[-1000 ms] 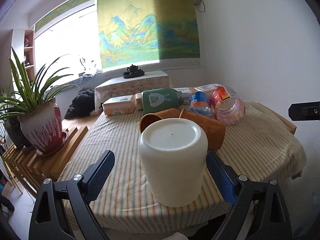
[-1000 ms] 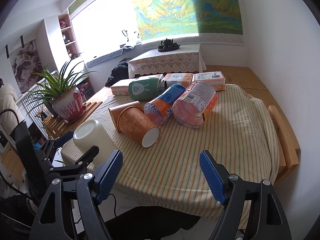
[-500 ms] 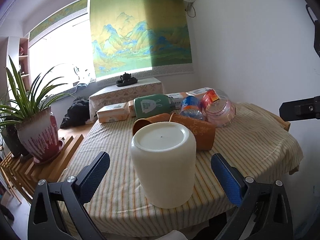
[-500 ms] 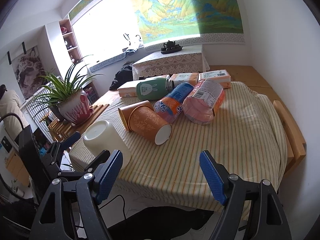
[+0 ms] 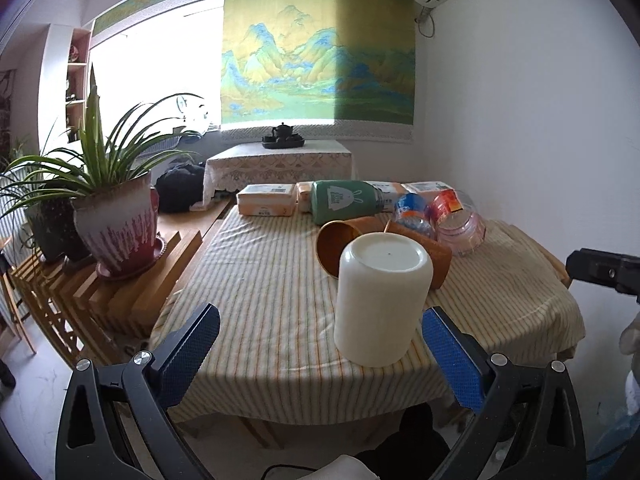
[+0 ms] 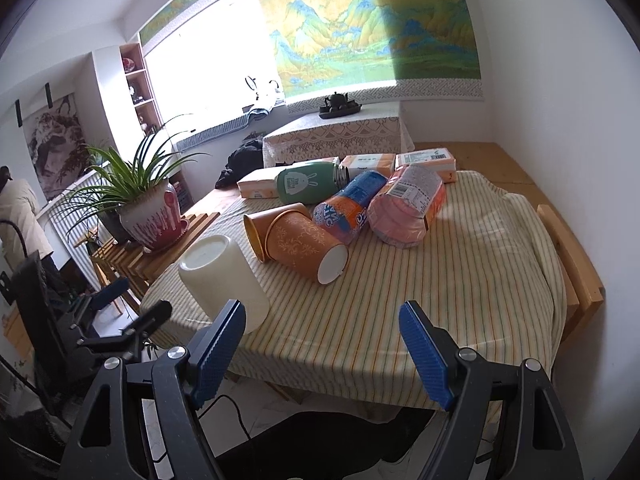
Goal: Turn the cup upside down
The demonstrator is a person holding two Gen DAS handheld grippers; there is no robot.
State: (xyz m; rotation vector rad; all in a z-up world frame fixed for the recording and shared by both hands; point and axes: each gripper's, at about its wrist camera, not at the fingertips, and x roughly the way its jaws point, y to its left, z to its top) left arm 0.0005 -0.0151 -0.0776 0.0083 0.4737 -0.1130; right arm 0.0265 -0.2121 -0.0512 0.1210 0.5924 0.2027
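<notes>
A cream cup [image 5: 380, 300] stands upside down, base up, near the front edge of the striped table [image 5: 260, 280]. It also shows in the right wrist view [image 6: 224, 280] at the table's front left corner. My left gripper [image 5: 320, 356] is open and empty, pulled back in front of the cup and apart from it. My right gripper [image 6: 322, 352] is open and empty, off the table's front edge, right of the cup. The left gripper's fingers [image 6: 116, 292] show beside the cup in the right wrist view.
Two orange paper cups [image 6: 304, 240] lie on their sides mid-table, with a green flask [image 6: 310, 182], a blue-orange bottle [image 6: 352, 206], a pink package [image 6: 408, 208] and boxes [image 6: 426, 160] behind. A potted plant [image 5: 116, 220] stands on a wooden rack left of the table.
My left gripper has drawn back from the cup, which now stands farther ahead of the fingers. The right gripper has also backed away a little. The cup has not moved.
</notes>
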